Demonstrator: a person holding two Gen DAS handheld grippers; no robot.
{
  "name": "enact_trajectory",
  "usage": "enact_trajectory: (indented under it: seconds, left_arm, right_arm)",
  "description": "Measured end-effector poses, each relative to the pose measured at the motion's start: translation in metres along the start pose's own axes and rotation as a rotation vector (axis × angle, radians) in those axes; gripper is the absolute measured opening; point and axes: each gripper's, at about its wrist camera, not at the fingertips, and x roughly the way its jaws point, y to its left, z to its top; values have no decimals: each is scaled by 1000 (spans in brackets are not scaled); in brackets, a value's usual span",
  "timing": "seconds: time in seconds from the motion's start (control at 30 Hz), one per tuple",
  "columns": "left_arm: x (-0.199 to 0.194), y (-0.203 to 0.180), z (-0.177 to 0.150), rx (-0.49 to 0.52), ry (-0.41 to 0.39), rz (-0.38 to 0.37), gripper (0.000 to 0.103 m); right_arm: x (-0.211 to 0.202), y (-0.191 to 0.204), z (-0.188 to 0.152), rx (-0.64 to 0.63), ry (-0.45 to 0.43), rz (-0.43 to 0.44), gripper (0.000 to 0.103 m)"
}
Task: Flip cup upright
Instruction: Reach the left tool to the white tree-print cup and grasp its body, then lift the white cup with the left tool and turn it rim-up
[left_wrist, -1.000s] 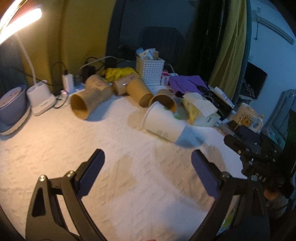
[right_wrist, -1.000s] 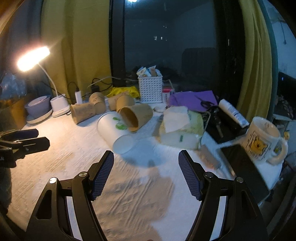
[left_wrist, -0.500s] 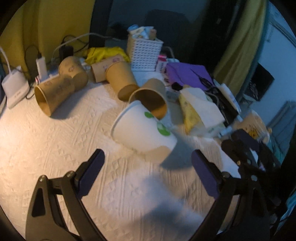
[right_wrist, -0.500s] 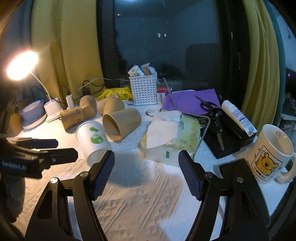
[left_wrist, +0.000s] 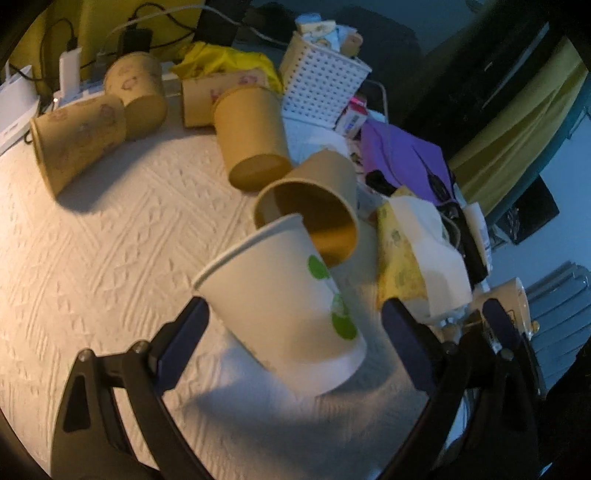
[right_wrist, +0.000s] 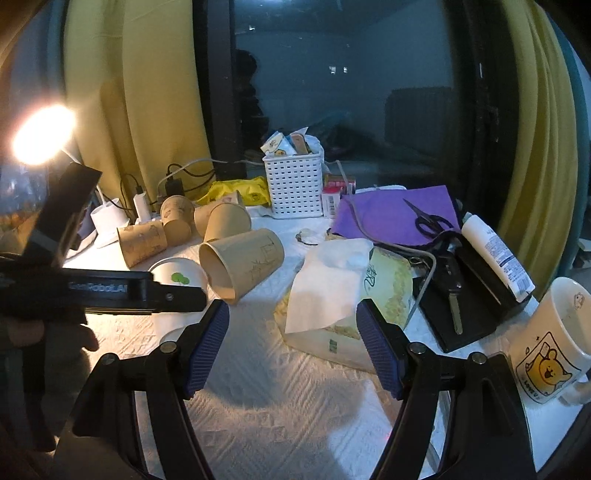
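A white paper cup with green dots (left_wrist: 280, 299) lies on its side on the white cloth, mouth toward the upper left. My left gripper (left_wrist: 295, 332) is open with its fingers on either side of the cup, not touching it. In the right wrist view the cup (right_wrist: 179, 275) is partly hidden behind the left gripper's body (right_wrist: 110, 291). My right gripper (right_wrist: 291, 343) is open and empty, facing a tissue pack (right_wrist: 343, 291). Several brown paper cups (left_wrist: 310, 206) lie on their sides behind the white cup.
A white basket (right_wrist: 293, 184), purple folder with scissors (right_wrist: 399, 218), black wallet with key (right_wrist: 458, 295), a tube (right_wrist: 495, 254) and a bear mug (right_wrist: 554, 343) fill the right side. A lamp (right_wrist: 40, 133) and chargers (right_wrist: 140, 199) stand at the back left.
My left gripper has moved forward and down onto the white cup, which now lies between its open fingers. My right gripper has shifted right, toward the tissue pack.
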Motion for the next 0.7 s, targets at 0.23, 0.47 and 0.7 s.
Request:
enact_trajectory:
  seconds: [0.23, 0.47, 0.7]
  left_arm:
    - [12, 1, -6, 27, 31, -2, 64]
    - [-12, 6, -24, 79, 1, 5, 63]
    - [-47, 11, -52, 177, -28, 33, 63]
  right_arm:
    - [-3, -3, -2, 21, 8, -24, 75]
    - [-23, 13, 0, 6, -17, -26, 75]
    - [-43, 34, -7, 3, -22, -19, 75]
